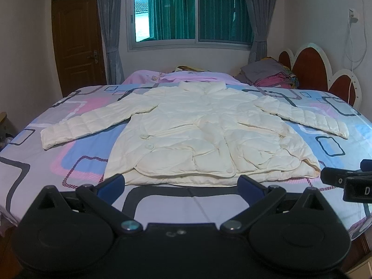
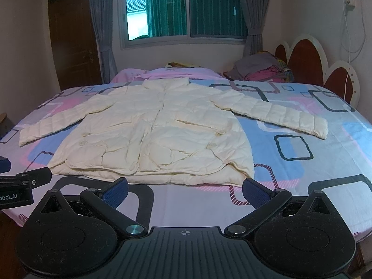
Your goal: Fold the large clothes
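Observation:
A cream quilted jacket [image 1: 197, 134] lies flat on the bed, front up, collar toward the window and both sleeves spread out sideways. It also shows in the right wrist view [image 2: 158, 137]. My left gripper [image 1: 182, 182] is open and empty, just short of the jacket's hem, near its middle. My right gripper [image 2: 184, 189] is open and empty, also just short of the hem, toward its right half. The right gripper's body shows at the right edge of the left wrist view [image 1: 348, 181]; the left gripper's body shows at the left edge of the right wrist view [image 2: 21, 183].
The bed [image 1: 46, 162] has a sheet patterned with pink, blue and grey squares. Folded bedding and pillows [image 1: 272, 74] are piled at the far right by the headboard [image 1: 311, 67]. A door [image 1: 76, 41] and a curtained window [image 1: 193, 14] stand behind.

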A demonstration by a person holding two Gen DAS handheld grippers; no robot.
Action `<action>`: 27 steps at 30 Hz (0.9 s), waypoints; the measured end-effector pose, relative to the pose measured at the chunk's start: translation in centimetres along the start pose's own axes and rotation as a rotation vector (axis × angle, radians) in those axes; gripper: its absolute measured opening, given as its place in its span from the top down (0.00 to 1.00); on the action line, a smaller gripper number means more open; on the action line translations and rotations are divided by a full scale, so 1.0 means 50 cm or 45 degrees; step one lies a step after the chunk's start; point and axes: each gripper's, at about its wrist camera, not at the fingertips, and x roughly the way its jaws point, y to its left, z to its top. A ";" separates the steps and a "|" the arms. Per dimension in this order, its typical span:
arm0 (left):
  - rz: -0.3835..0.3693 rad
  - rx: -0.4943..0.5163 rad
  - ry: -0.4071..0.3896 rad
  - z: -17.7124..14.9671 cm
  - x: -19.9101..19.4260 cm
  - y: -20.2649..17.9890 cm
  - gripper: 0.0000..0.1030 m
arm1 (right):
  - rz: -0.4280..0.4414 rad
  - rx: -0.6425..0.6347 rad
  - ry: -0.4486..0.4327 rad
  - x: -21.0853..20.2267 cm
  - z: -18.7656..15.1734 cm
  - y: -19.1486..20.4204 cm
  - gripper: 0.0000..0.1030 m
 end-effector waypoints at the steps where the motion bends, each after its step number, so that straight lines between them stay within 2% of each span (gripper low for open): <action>1: -0.001 -0.001 -0.001 0.000 -0.001 -0.001 0.00 | 0.001 0.000 0.000 0.000 0.000 0.000 0.00; 27: -0.006 -0.013 0.000 -0.006 -0.008 0.004 0.00 | -0.002 -0.008 -0.005 -0.004 0.001 0.001 0.00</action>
